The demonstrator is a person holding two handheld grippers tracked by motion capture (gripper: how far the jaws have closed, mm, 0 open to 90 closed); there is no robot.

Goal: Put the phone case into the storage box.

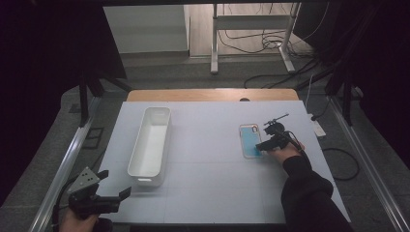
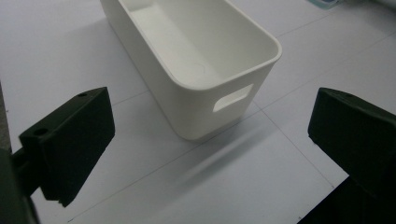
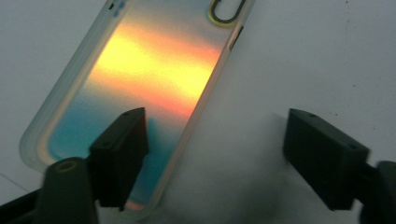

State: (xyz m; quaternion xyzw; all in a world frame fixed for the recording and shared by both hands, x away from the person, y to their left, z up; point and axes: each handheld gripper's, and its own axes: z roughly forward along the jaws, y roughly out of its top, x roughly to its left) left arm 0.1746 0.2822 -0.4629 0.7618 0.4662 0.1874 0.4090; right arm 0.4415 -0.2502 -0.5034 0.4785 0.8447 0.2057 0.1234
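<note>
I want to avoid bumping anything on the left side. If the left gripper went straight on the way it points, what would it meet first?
Probably the near end wall of the white bin, the one with the handle slot. The left gripper has open jaws and bare table before that; depth is hard to judge.

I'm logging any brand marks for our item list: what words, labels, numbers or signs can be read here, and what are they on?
None can be read.
Phone case: iridescent back, no print visible.
White bin: plain walls, no label.
Left gripper and right gripper: plain black jaws.

glossy iridescent plastic phone case point(image 3: 140, 74), matt white bin point(image 2: 196, 56)
</note>
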